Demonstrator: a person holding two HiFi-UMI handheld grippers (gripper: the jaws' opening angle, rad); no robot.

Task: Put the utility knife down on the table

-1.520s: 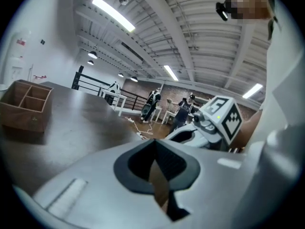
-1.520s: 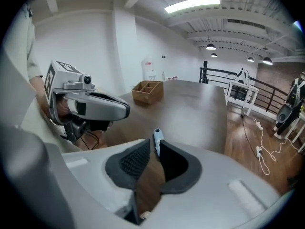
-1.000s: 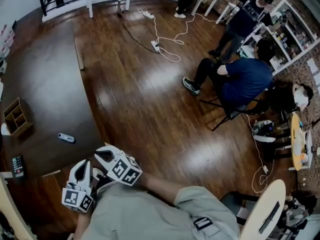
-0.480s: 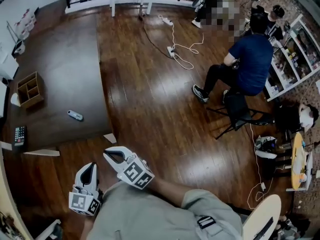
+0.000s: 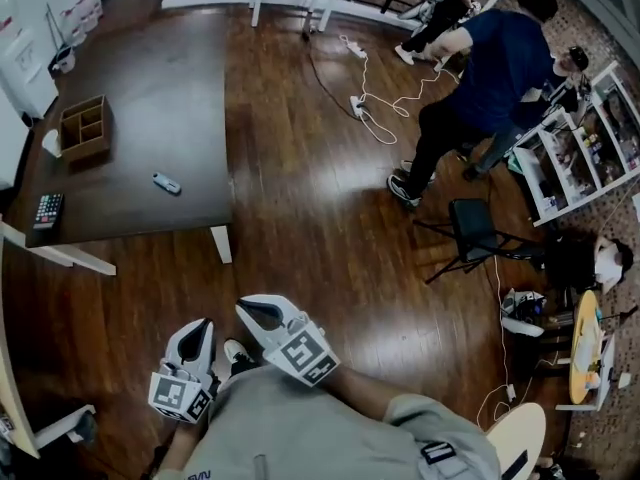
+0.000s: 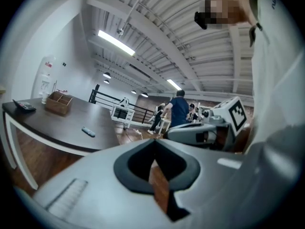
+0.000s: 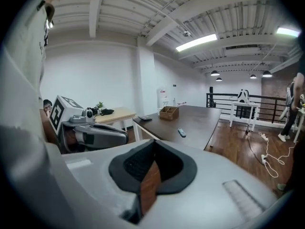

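Note:
The utility knife (image 5: 166, 183), small and grey, lies on the dark table (image 5: 140, 88) at the upper left of the head view. It also shows far off in the left gripper view as the knife (image 6: 88, 131), and in the right gripper view as the knife (image 7: 181, 133). My left gripper (image 5: 200, 330) and right gripper (image 5: 258, 311) hang low by my body, well away from the table. Both are shut with nothing in them. In their own views the left gripper (image 6: 153, 144) and right gripper (image 7: 153, 146) show pads pressed together.
A wooden organizer box (image 5: 84, 128) and a calculator (image 5: 48, 210) sit on the table's left side. A person in blue (image 5: 490, 68) stands at the upper right near a folding chair (image 5: 472, 230). Cables and a power strip (image 5: 370, 108) trail over the wooden floor.
The table has slid up and right in the head view as I moved back from it. The person in blue rose from the chair. Both grippers stayed shut near my body.

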